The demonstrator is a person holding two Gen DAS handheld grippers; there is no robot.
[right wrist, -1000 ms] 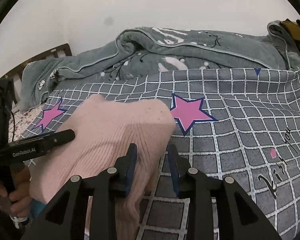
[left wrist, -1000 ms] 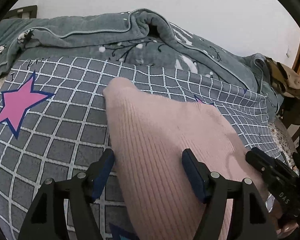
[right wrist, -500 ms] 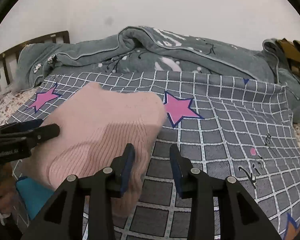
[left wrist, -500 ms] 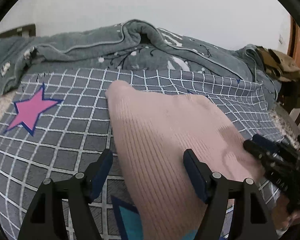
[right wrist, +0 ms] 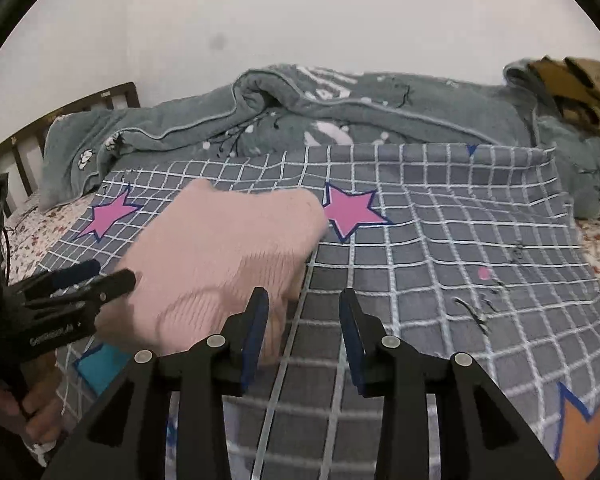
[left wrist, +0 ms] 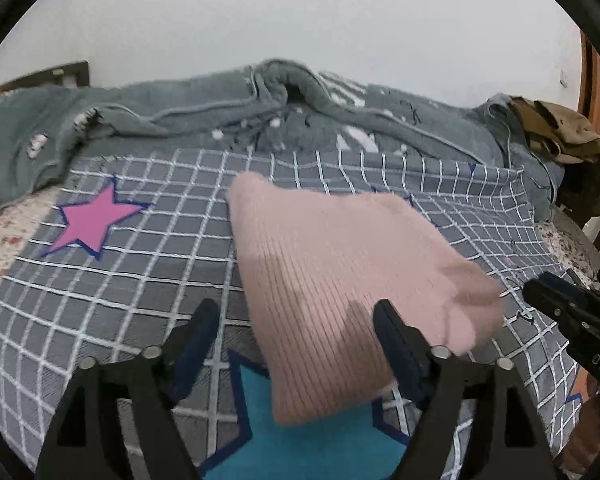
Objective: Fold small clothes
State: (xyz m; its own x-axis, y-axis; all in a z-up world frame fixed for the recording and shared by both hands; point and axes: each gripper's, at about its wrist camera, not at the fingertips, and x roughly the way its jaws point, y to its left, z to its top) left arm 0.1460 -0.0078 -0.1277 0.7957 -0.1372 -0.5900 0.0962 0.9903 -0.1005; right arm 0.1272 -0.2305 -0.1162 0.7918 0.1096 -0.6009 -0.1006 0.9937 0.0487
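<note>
The left gripper (left wrist: 296,338) is seen with its jaws wide apart and opening further. The near edge of the pink knit garment (left wrist: 340,280) lies between the two blue pads; the right-hand pad is seen against the ribbed fabric, but no pinch is made, and the left-hand pad stands clear over the checked sheet (left wrist: 140,272). The garment is judged released by this gripper.

The right gripper (right wrist: 304,328) is seen with its jaws parted to a moderate gap. Only the checked sheet is seen in that gap. The garment (right wrist: 220,264) lies just beside the left-hand pad, and whether the pad touches the fabric cannot be told. Nothing is grasped.

The garment is found folded into a compact shape, lying flat on the checked sheet towards the near side of the bed, between the two grippers. A pink star (right wrist: 352,212) printed on the sheet is noted just beside its far corner.

A grey-green blanket (left wrist: 260,120) is bunched along the far side against the wall. A brown garment (left wrist: 556,128) is noted at the far right, partly cut off by the lens rim.

The garment's near edges are blurred in both views. A teal star (left wrist: 300,440) on the sheet is partly covered by the garment and the left gripper. A hand (right wrist: 32,412) on the left gripper's handle is only partly shown at the frame edge.
</note>
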